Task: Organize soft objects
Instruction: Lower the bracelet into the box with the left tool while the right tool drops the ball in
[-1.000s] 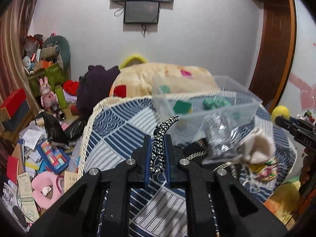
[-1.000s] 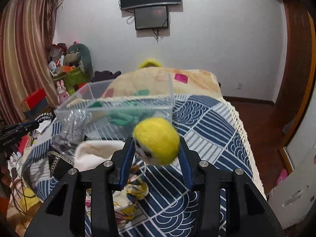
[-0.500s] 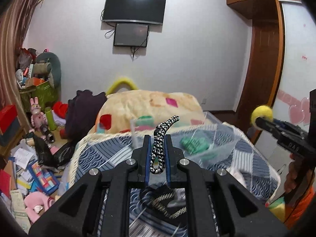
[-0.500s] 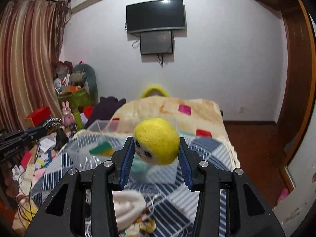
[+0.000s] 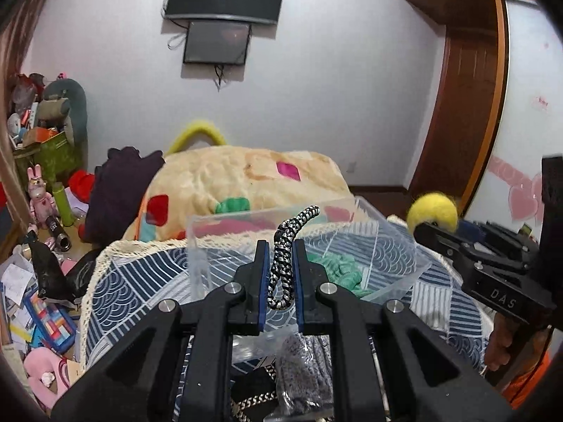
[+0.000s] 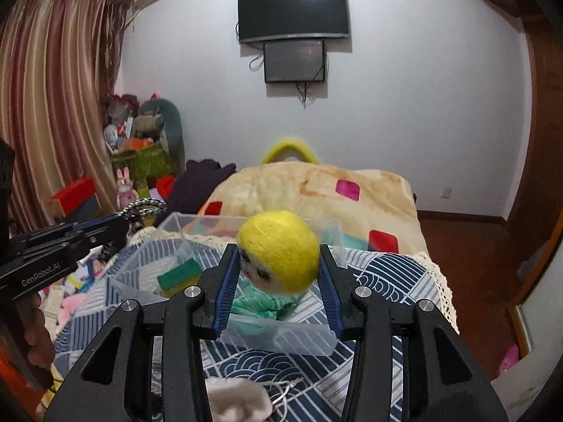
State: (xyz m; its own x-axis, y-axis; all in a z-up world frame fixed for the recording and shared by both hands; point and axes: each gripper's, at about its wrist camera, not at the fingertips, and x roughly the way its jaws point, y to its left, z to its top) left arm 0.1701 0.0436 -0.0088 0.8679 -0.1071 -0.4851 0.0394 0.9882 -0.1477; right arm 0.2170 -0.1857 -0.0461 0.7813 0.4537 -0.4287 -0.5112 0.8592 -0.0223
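clear plastic formed the bin (image 6: 246,334), which sat on a blue patterned cover (image 6: 390,274) over the bed. its top was open, its near rim lay just under the right gripper (image 6: 278,274), and its far rim stood close to a cream blanket (image 6: 316,190). inside lay a green cloth (image 6: 260,302) and a green-and-yellow sponge (image 6: 179,274).

the right gripper's jaws were clenched on a yellow felt ball (image 6: 281,249) with a small face, held in the air above the bin's near half. the left gripper (image 5: 281,274) had its jaws clamped on a black-and-white cord (image 5: 285,260), whose free end curved up past the fingertips; it hung near the bin's left corner. the two grippers stood well apart, with the open bin between them.

the cover's cream lace edge (image 5: 88,316) marked the bed's left side; beyond it the floor was crowded with papers, toys and boxes. on the bed's right side the wood floor (image 6: 468,267) ran bare toward a brown door. a white cloth (image 6: 235,401) and a speckled pouch (image 5: 302,369) lay on the cover near the bin.

readable writing: "genrobot.ai" on the left gripper's side in the right wrist view, and "das" on the right gripper's body in the left wrist view.
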